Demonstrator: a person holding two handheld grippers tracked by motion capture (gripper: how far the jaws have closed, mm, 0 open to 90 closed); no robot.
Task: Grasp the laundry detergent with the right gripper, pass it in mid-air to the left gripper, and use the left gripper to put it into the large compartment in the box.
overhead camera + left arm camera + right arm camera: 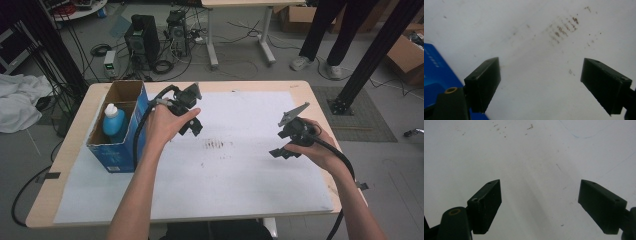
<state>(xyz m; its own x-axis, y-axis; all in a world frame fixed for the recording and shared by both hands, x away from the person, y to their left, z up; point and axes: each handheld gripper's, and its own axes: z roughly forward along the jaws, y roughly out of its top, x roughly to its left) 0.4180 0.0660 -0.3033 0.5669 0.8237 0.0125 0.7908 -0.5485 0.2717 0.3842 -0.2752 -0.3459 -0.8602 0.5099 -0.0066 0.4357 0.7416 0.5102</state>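
My left gripper (194,126) hovers over the white sheet (240,170) just right of a blue cardboard box (120,131). Its jaws stand wide apart with nothing between them (540,82), and the box's blue side (435,75) shows at the lower left of that view. A blue bottle with a white cap (113,120) stands upright inside the box. My right gripper (281,152) hangs over the right part of the sheet, open and empty (539,206), above bare white paper.
Brown smudges (216,145) mark the sheet's middle. The wooden table edge (320,107) runs close to the right hand. Beyond the table are computer towers (142,40), cables, a person's legs (320,40) and a black frame post (372,55).
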